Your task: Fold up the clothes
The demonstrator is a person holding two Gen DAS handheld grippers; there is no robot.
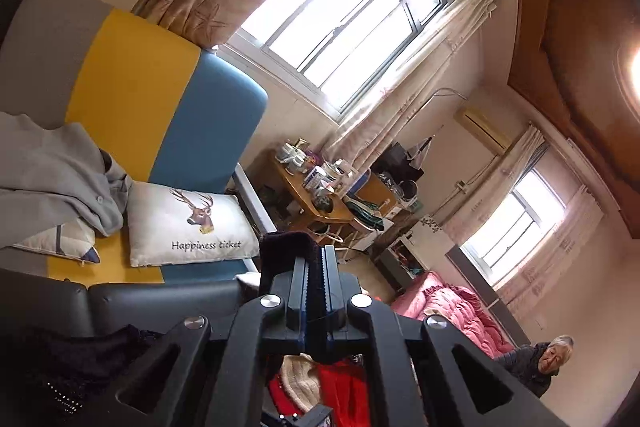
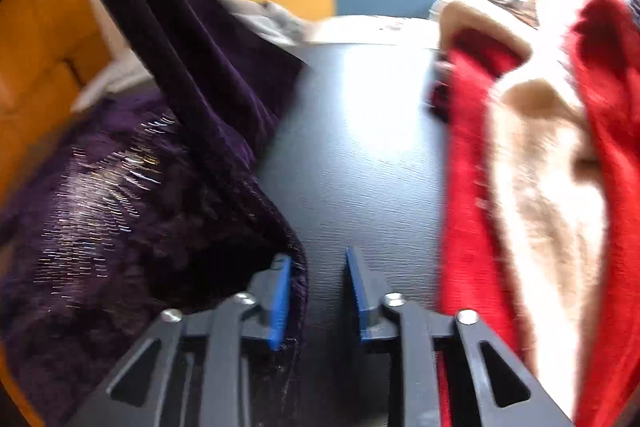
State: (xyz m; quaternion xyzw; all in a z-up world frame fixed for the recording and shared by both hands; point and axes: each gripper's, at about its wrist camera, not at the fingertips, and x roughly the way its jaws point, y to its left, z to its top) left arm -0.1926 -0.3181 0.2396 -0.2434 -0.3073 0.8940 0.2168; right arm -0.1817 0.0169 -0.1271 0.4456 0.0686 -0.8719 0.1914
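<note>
Daylight blows out the window (image 1: pixel 340 15), lamp (image 1: pixel 634 71) flares too; right wrist view's smeared with motion blur, edges bend fisheye-style.

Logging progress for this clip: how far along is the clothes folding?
Early. Nothing looks folded. In hand: the left gripper is shut on a corner of the dark purple garment; the right gripper has jaws apart at its edge. Left: the red and cream garment and grey garment lie crumpled.

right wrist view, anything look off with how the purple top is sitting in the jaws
Yes. Only the hem edge of the purple garment lies against one blue pad of the right gripper; the other pad stands clear over the dark table, so nothing is pinched.
</note>
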